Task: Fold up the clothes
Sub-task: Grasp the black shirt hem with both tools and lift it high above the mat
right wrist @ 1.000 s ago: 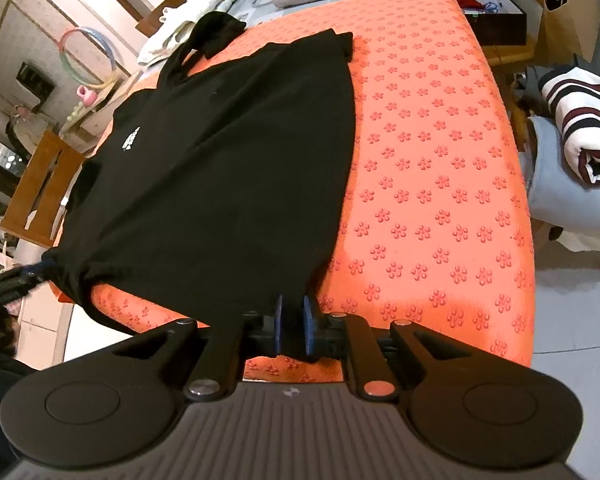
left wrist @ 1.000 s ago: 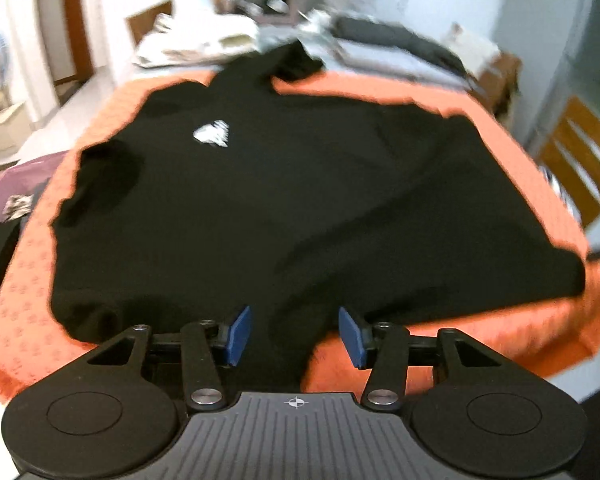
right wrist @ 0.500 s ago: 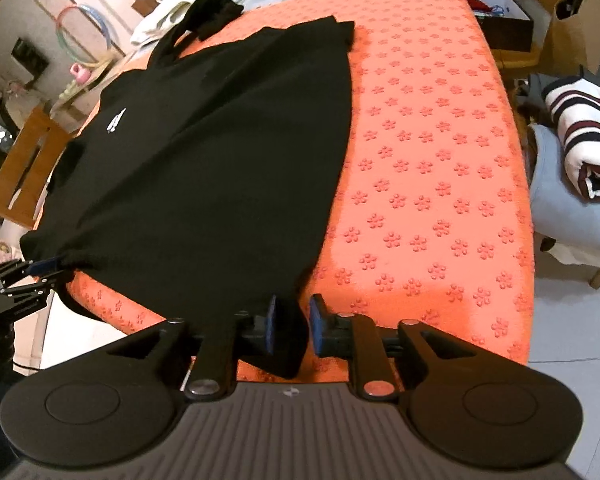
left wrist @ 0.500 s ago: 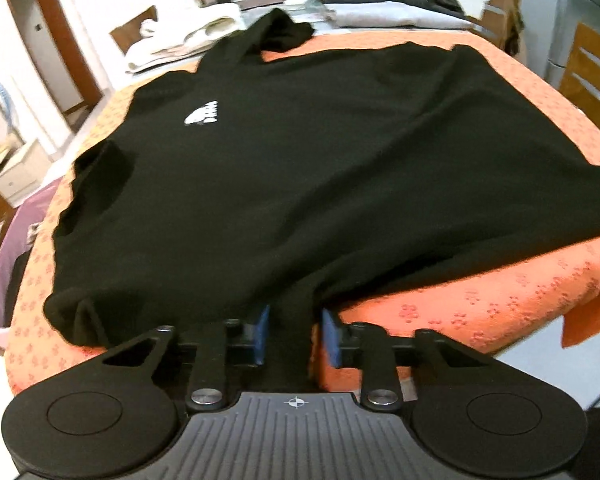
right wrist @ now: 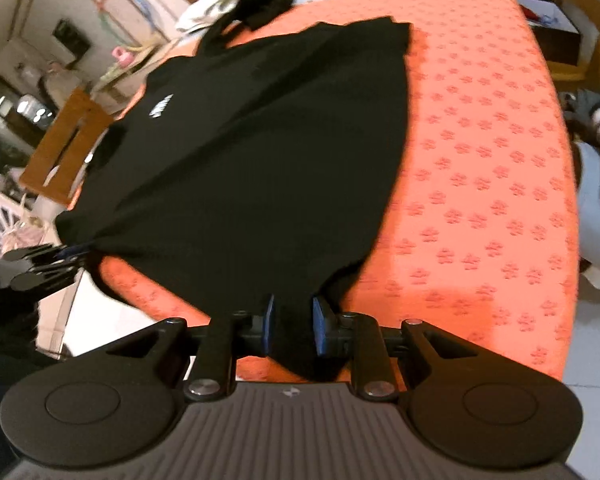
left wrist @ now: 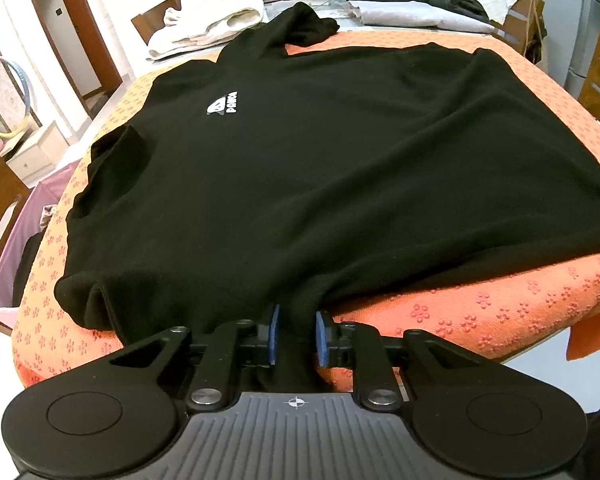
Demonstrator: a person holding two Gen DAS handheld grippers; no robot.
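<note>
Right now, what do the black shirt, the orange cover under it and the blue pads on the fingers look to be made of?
Black shirt: soft matte knit, probably cotton or fleece; it drapes and bunches with no shine, white print on the chest.
Orange cover: textured woven or foam mat with an embossed flower pattern, matte.
Blue pads: seemingly rubber or soft plastic, smooth, on hard black plastic fingers.

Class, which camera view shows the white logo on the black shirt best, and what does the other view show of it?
The left wrist view: the white logo on the black shirt is sharp and nearly face-on, its lettering visible. In the right wrist view the same logo is small, slanted and blurred, only a white smudge.
</note>
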